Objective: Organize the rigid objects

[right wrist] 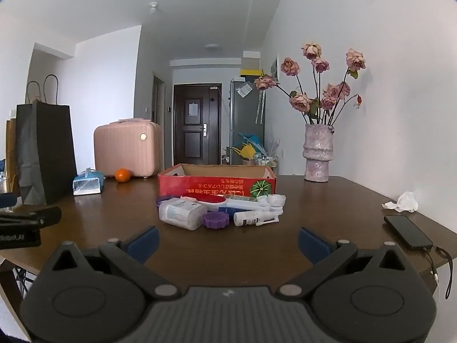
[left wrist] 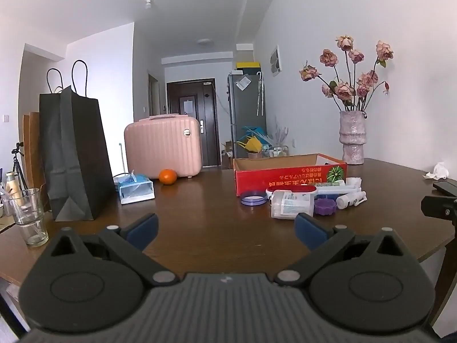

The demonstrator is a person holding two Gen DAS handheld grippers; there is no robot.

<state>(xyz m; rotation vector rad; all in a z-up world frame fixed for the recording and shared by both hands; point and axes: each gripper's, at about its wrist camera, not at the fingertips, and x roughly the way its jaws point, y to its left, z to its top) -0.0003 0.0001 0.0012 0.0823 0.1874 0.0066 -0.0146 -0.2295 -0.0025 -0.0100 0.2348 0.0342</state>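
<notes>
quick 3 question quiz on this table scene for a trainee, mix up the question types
1. True or false: the left gripper holds the orange.
2. The purple ridged lid lies in front of the: A) red cardboard box B) pink case C) flower vase
3. Fill in: the black phone lies on the table's ___ side, seen from the right gripper.

Key: 1 false, both grippers are open and empty; 2 A; 3 right.

The red box (right wrist: 217,184) interior is hidden behind its front wall. The brush (right wrist: 242,201) is partly covered by neighbouring items. The bottle (right wrist: 181,214) label print is illegible.
</notes>
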